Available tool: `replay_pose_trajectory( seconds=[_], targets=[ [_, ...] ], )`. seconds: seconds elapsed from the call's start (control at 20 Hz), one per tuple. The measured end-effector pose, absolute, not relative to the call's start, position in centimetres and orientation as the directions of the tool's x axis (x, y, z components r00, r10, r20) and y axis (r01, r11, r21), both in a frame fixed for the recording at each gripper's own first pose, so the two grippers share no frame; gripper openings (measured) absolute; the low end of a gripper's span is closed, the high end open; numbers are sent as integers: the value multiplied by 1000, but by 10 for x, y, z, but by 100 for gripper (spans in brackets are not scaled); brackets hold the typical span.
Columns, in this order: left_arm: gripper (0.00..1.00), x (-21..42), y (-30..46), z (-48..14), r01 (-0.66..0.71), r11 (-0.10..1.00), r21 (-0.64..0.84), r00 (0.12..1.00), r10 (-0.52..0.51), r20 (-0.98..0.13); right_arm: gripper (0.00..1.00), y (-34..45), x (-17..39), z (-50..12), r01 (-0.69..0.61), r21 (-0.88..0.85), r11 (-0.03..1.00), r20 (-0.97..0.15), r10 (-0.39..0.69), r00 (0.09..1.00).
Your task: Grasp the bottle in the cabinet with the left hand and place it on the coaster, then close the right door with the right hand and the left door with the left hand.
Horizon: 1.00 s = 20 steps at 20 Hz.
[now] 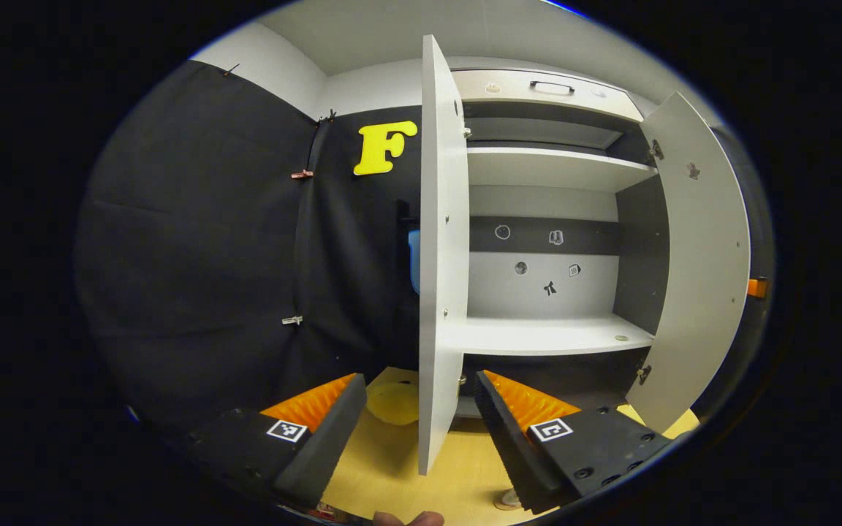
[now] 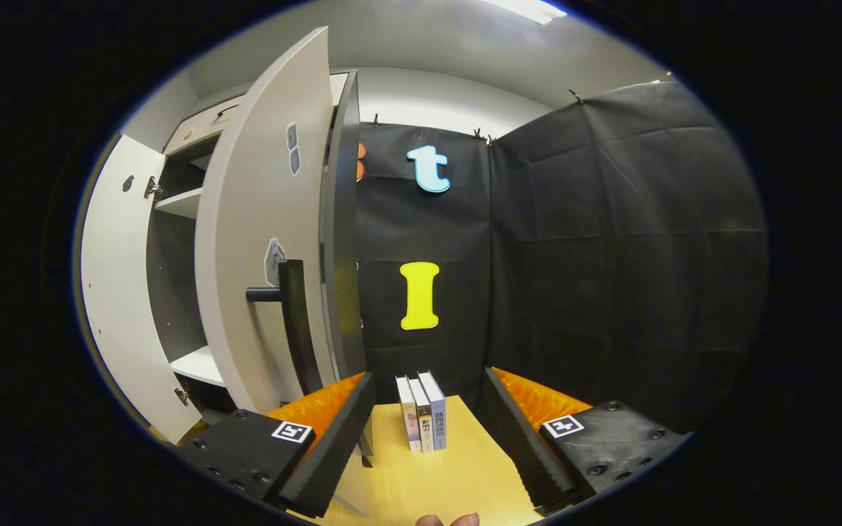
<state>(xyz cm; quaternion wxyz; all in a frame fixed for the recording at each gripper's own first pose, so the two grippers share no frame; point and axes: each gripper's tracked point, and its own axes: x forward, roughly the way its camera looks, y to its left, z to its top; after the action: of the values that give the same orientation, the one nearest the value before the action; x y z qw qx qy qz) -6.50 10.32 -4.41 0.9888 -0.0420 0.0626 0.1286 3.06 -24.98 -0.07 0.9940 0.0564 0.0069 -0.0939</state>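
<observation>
Both cabinet doors stand open, so neither closing step is done. In the left gripper view, the left door [image 1: 441,248] is seen edge-on at 12 o'clock from the left gripper [image 1: 421,427], whose jaws are spread wide and hold nothing; the door's lower edge hangs between the fingers without touching either. The right door [image 1: 691,256] swings outward at 3 o'clock. The visible cabinet shelves [image 1: 552,332] carry no bottle. A pale yellow disc, judged to be the coaster [image 1: 392,402], lies on the wooden table [image 1: 392,467] at 11 o'clock from the gripper; whether the bottle sits on it cannot be told. In the right gripper view, the right gripper [image 2: 425,431] is likewise spread and empty, with the right door's handle [image 2: 293,314] at 10 o'clock and three books [image 2: 422,413] standing ahead.
</observation>
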Motion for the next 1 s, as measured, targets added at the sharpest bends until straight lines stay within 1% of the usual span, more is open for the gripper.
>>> replay_pose_trajectory(
  seconds=[0.05, 0.1, 0.2, 0.35, 0.6, 0.8, 1.0],
  targets=[
    [95, -66, 106, -45, -269, 961, -66, 956, 258, -139, 92, -243, 34, 0, 168, 118, 979, -23, -167, 986],
    [95, -66, 109, -45, -277, 959, -64, 953, 266, -142, 98, -245, 37, -1, 173, 111, 979, -20, -172, 985],
    [95, -68, 112, -46, -286, 957, -56, 950, 276, -147, 95, -242, 36, 1, 165, 106, 981, -15, -164, 986],
    [95, -68, 111, -49, -287, 957, -43, 949, 278, -151, 97, -227, 34, -4, 116, 175, 978, -40, -111, 993],
    [95, -67, 111, -46, -286, 957, -42, 950, 277, -143, 96, -181, 35, -7, 17, 213, 977, -43, -8, 999],
    [95, -66, 112, -45, -286, 958, -28, 951, 281, -131, 97, -135, 44, -7, -66, 208, 976, -40, 76, 996],
    [95, -66, 111, -46, -291, 956, -45, 950, 283, -133, 96, -99, 54, -6, -126, 176, 976, -33, 133, 991]
  ],
)
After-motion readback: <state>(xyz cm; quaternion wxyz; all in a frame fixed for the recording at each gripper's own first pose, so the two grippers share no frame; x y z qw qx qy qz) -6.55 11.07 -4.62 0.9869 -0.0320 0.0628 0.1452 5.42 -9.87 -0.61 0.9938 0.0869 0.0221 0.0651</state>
